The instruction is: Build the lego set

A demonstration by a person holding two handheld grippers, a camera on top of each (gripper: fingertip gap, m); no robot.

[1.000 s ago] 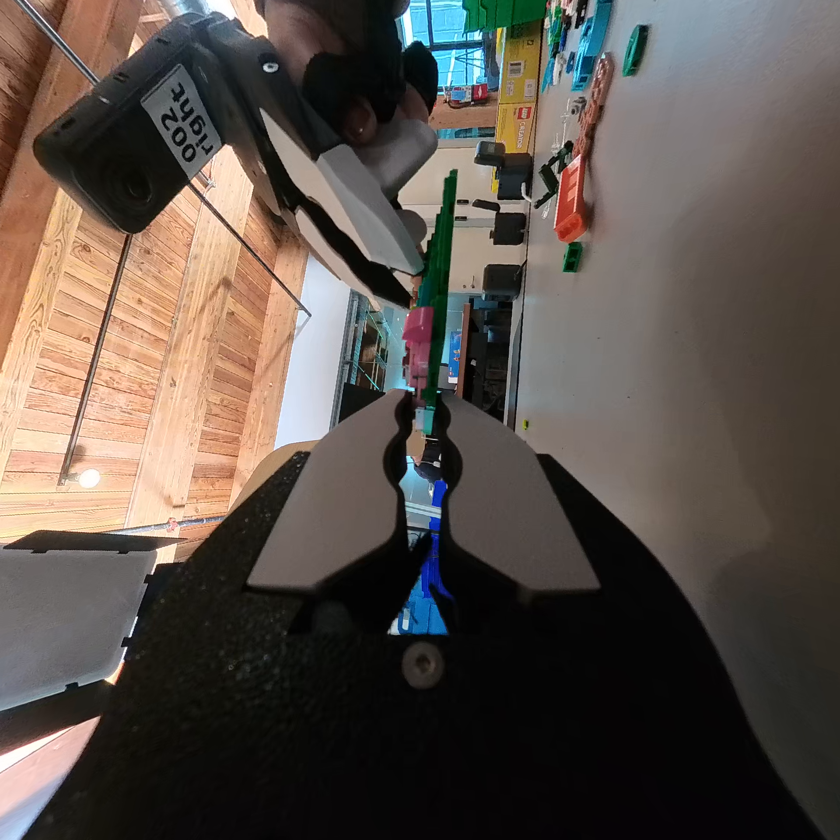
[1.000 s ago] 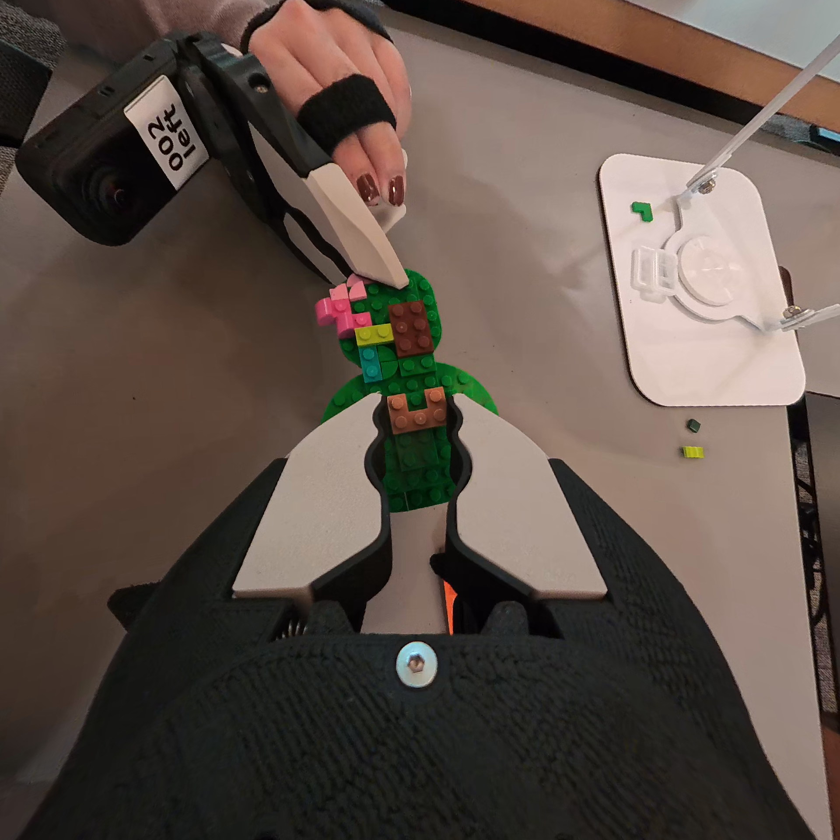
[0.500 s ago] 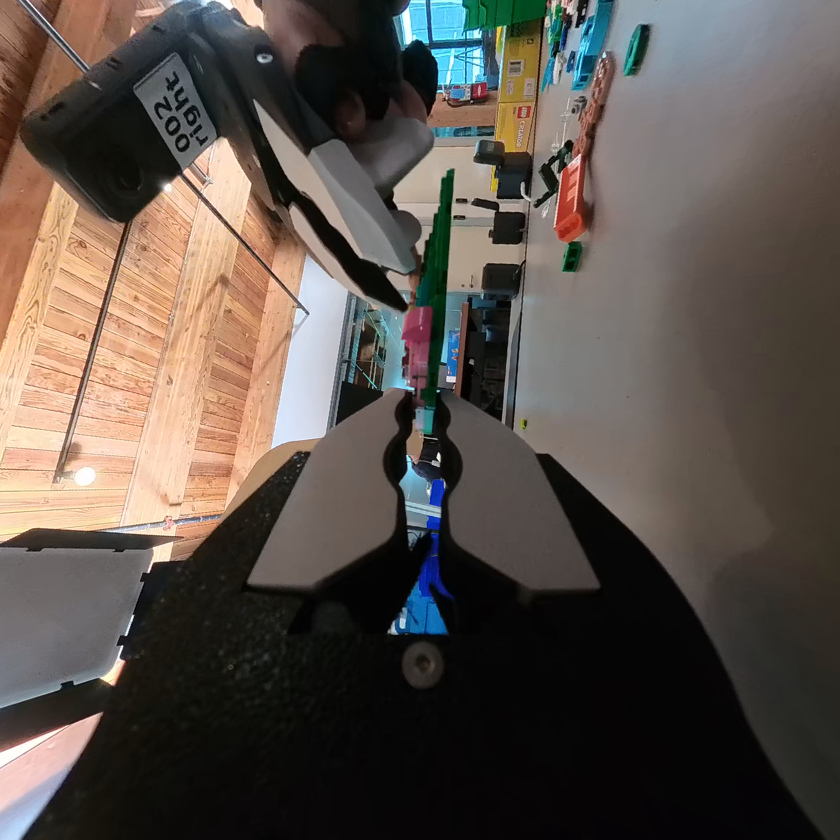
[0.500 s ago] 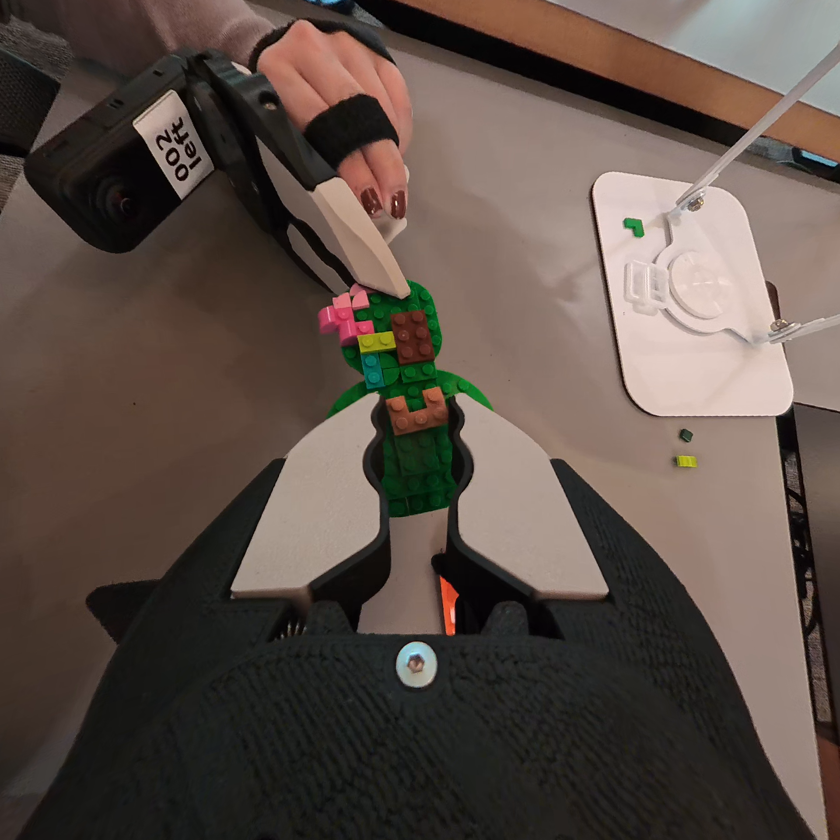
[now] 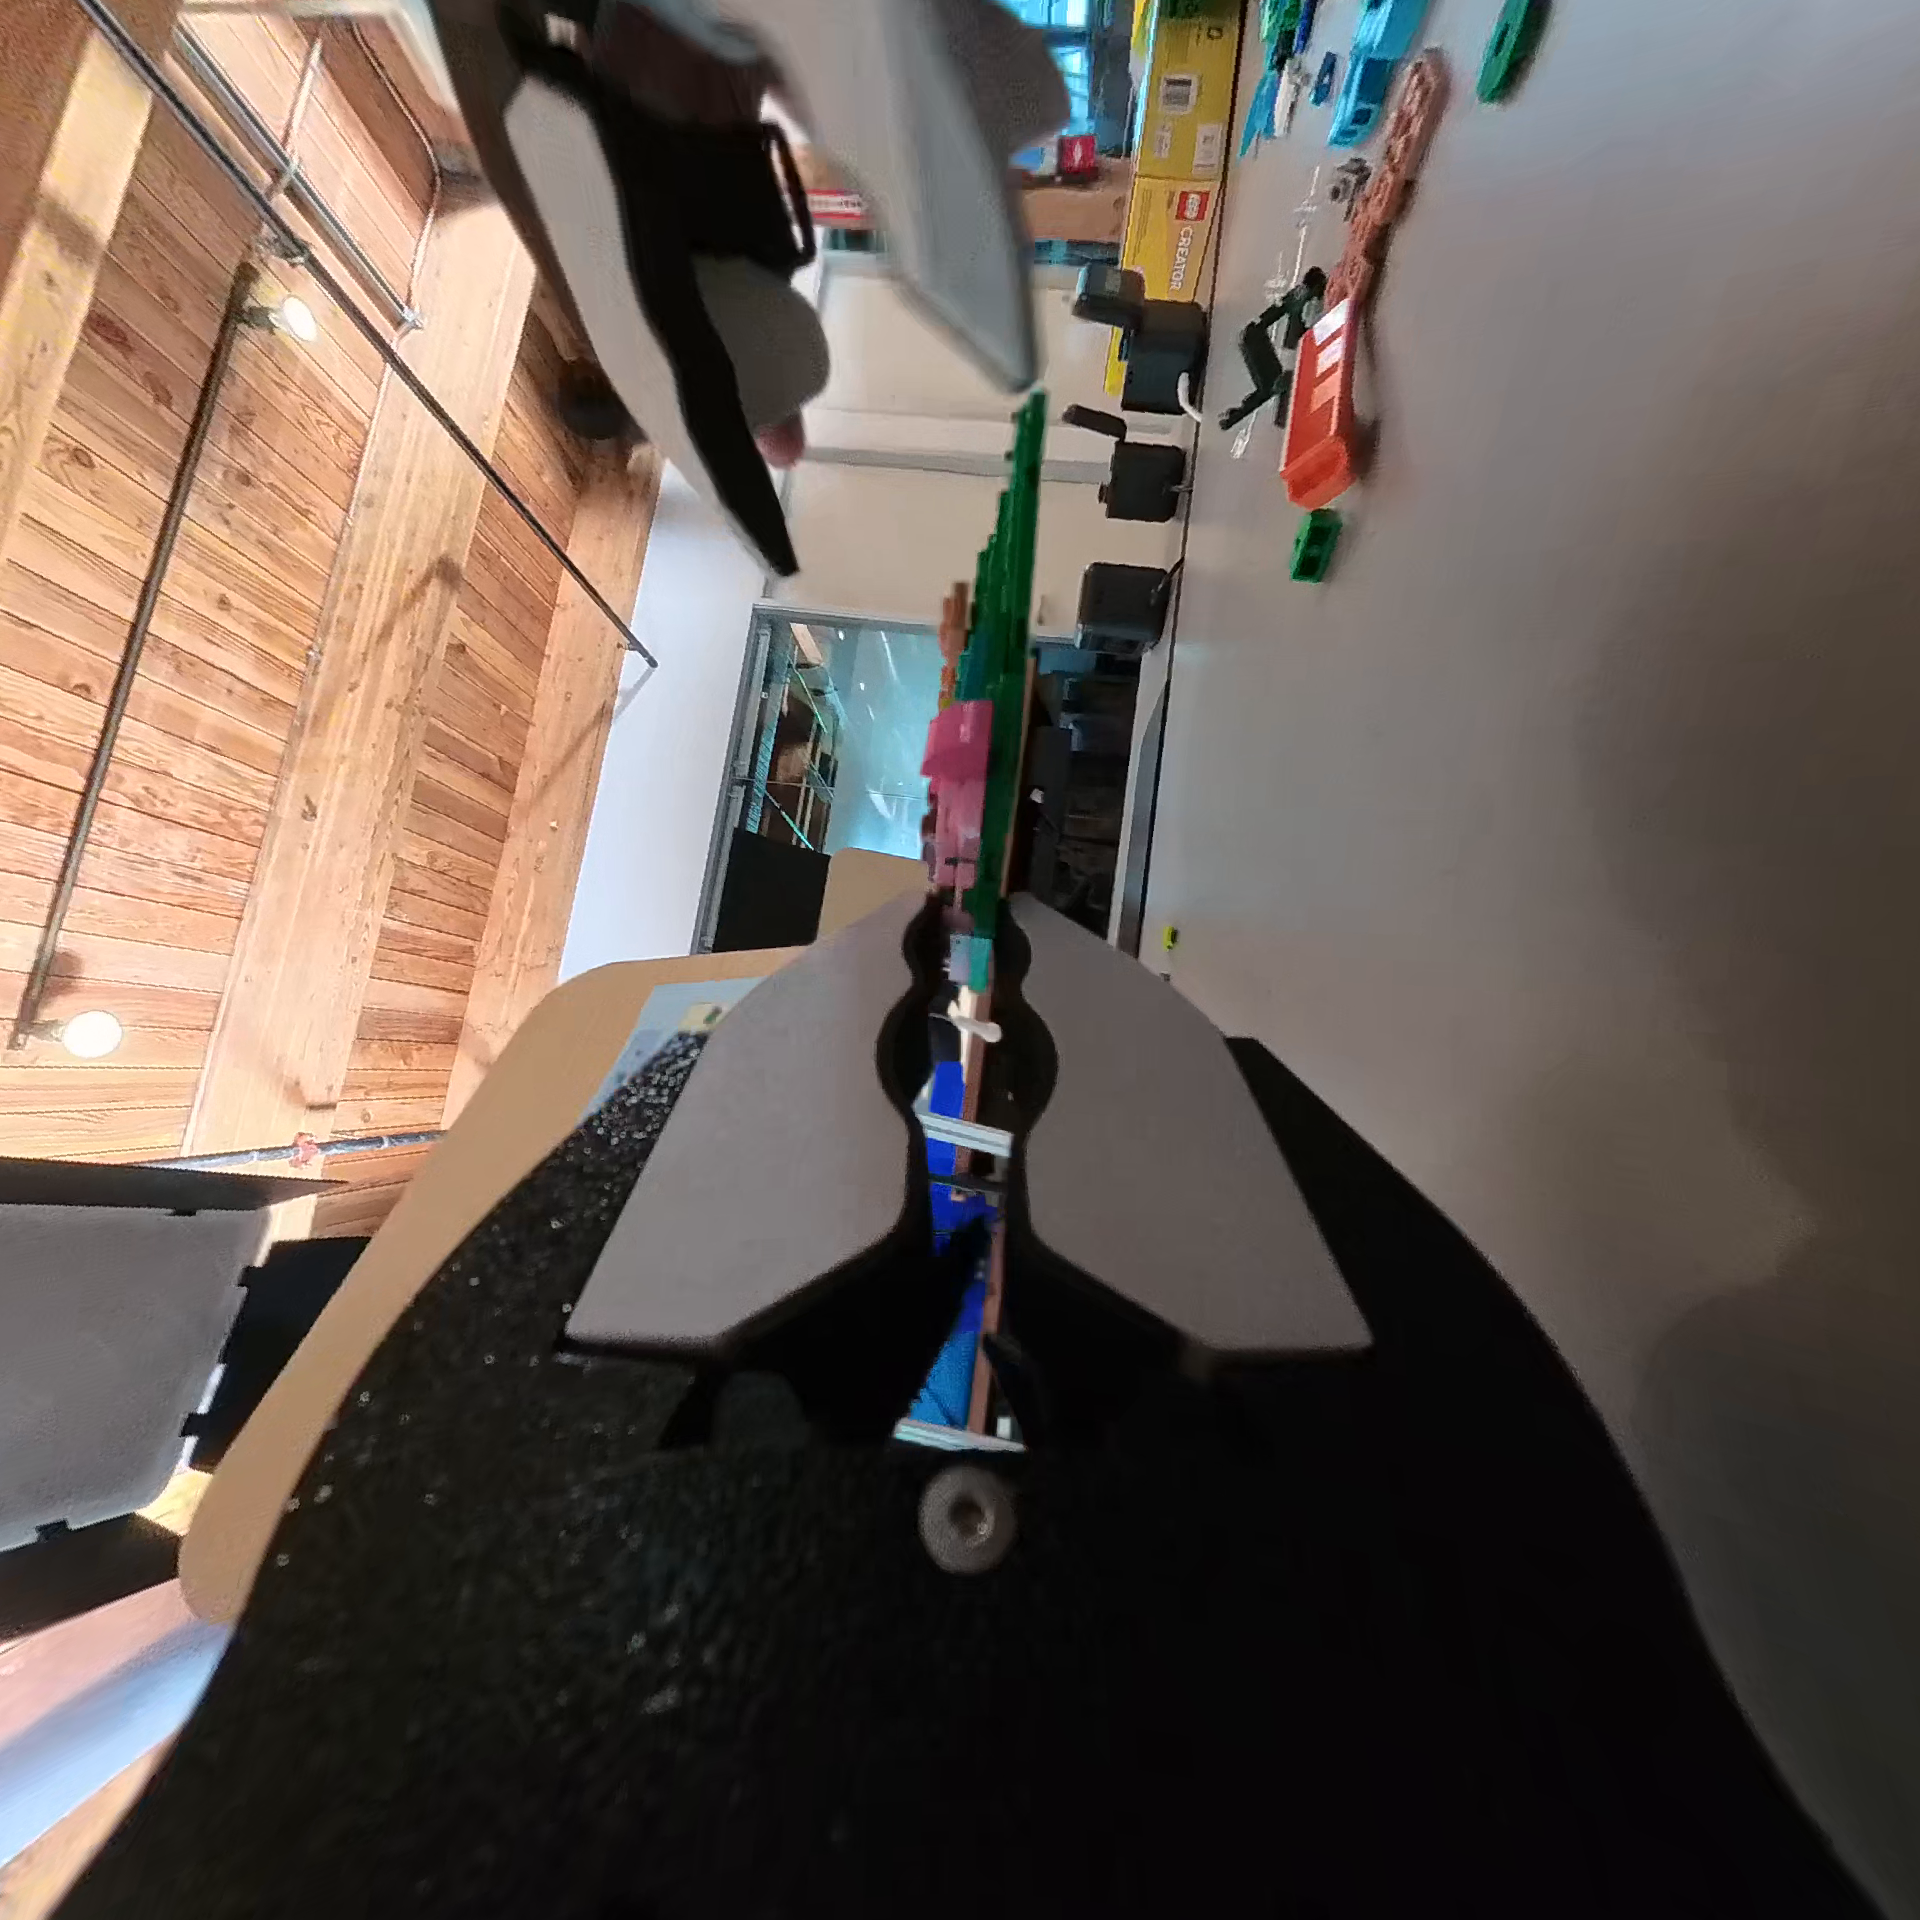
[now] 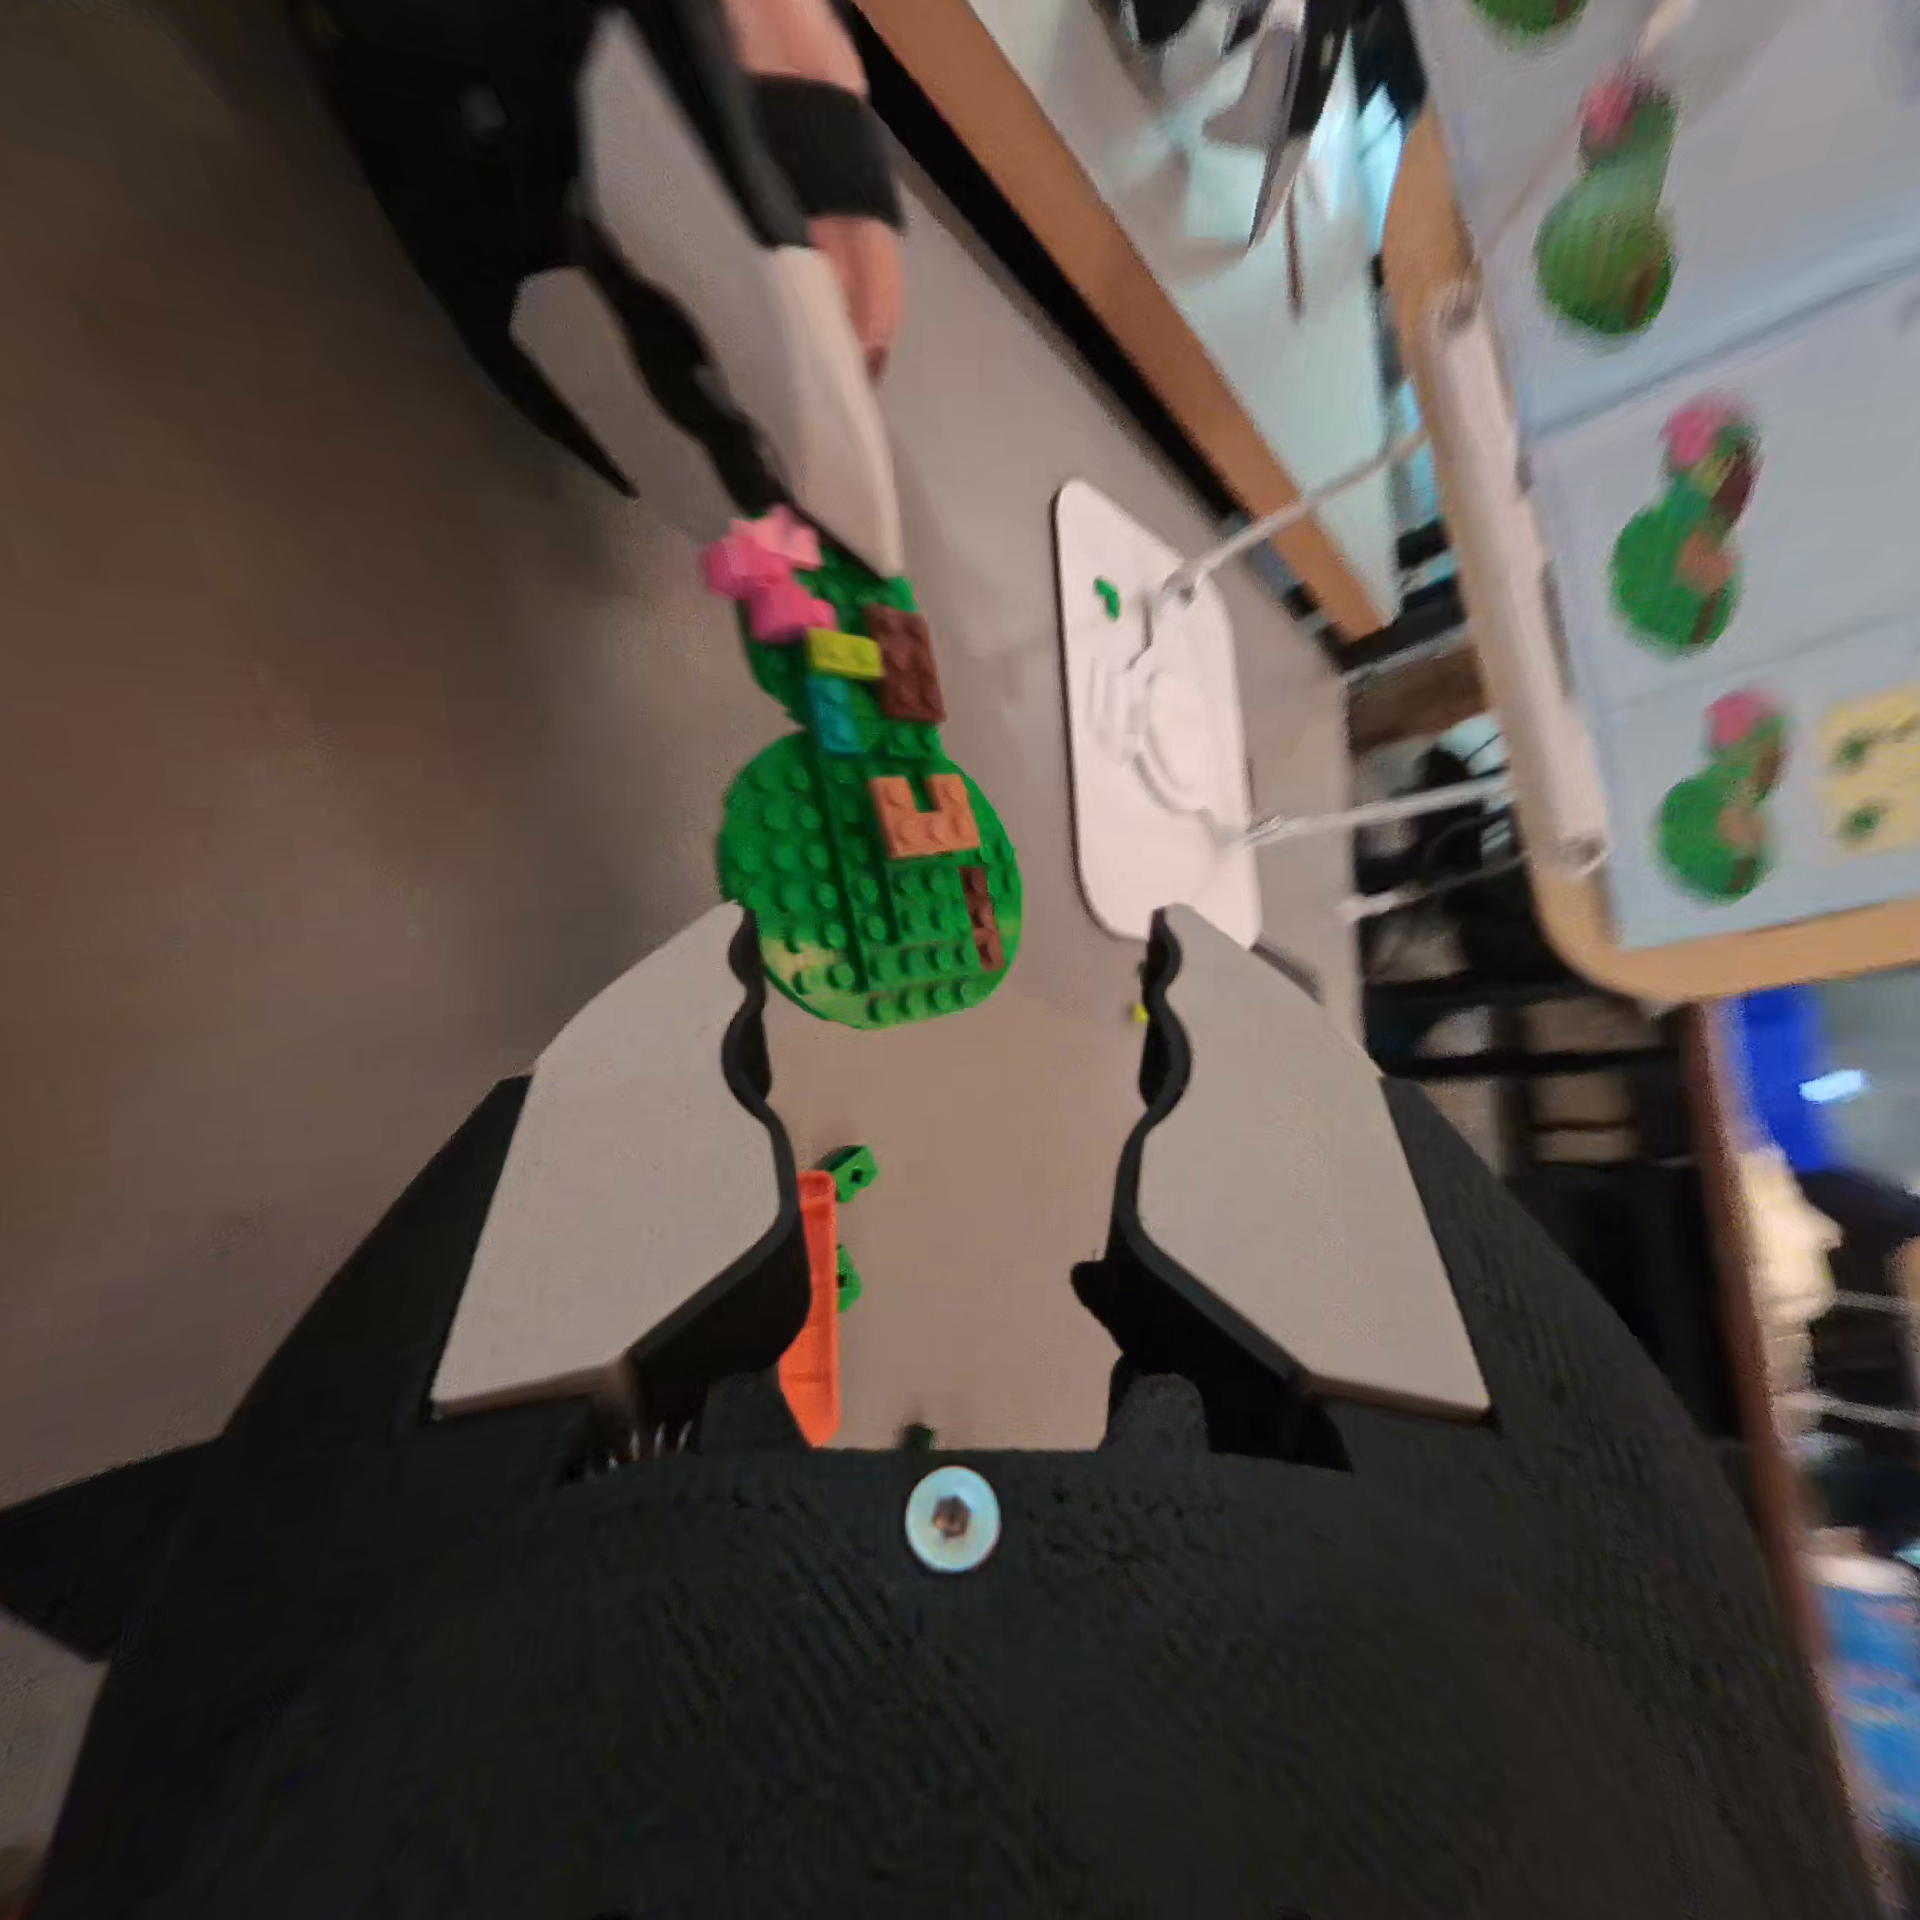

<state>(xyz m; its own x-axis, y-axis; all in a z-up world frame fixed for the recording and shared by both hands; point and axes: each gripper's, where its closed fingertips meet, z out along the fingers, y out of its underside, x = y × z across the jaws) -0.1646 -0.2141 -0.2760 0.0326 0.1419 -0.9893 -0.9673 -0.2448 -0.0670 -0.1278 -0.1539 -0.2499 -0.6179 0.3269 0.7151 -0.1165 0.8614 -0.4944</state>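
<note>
Left tongs (image 5: pixel 971 914) clenched on top edge of green cactus build (image 6: pixel 868 831), held edge-on above table (image 6: pixel 260 727). Right tongs (image 6: pixel 951 925) released, empty. Build's rounded lower end just ahead of right tongs, left of centre; long axis runs away toward left tongs.

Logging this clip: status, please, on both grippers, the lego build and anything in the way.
Left gripper shut on green cactus build, held edge-on. Right gripper open, clear of build. Loose green pieces and orange part on table below right gripper.
</note>
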